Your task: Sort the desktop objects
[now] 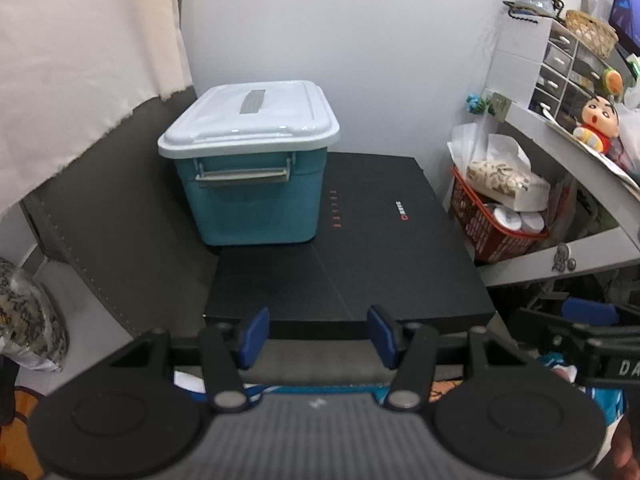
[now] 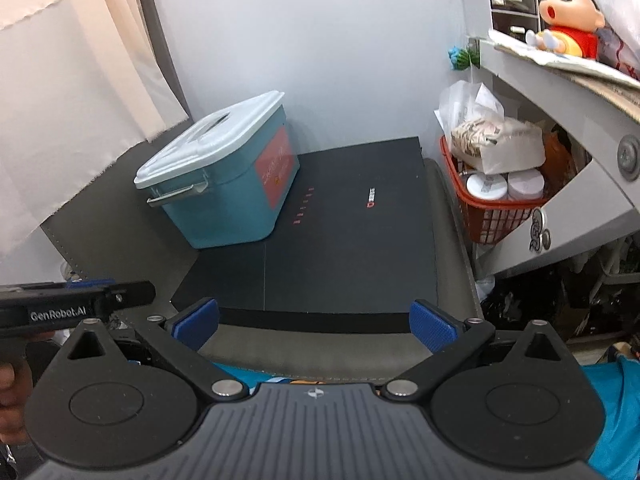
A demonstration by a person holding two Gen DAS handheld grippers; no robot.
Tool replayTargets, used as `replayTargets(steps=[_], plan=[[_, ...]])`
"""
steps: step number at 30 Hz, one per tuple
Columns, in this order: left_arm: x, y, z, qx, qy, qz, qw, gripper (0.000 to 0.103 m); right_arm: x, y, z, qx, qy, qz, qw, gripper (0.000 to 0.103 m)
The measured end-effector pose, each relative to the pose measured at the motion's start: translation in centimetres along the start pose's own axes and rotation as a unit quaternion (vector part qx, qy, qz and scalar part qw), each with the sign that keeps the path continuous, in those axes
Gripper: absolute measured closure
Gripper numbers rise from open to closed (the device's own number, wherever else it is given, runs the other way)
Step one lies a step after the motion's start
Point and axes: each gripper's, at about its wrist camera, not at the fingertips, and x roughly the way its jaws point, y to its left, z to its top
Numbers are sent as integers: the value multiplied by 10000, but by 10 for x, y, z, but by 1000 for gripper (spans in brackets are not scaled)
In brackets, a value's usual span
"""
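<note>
— Two grippers over the desk: how do they stand?
— The left gripper (image 1: 318,336) and the right gripper (image 2: 314,325) both hang with jaws parted, nothing between them.
— And the storage box (image 1: 250,168)?
— Lid on, resting partly on a flat black box (image 1: 384,248), near a red basket (image 1: 492,232).

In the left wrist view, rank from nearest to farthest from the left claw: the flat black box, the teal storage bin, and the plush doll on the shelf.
From the left claw:
1. Flat black box, directly ahead, its near edge just beyond the fingertips.
2. Teal storage bin, ahead and left, sitting on the black box's far corner.
3. Plush doll, far right, up on the shelf.
</note>
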Motion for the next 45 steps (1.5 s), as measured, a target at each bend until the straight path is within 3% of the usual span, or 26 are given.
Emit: replayTargets(steps=[5,18,21,45], plan=[[0,-2,0,42,-15,-21,10000,42,3,0,-2,-51,50,-47,10000,0],[4,-8,2,84,-25,-57,9999,9,4,1,-2,-118,60,-63,9999,0],[6,-4,2,-105,74,-227,9997,9,4,1,-2,-116,64,-71,9999,0],[2,-11,-1,-227,94,-83,9997,8,5,2,-3,-93,106,-66,9999,0]])
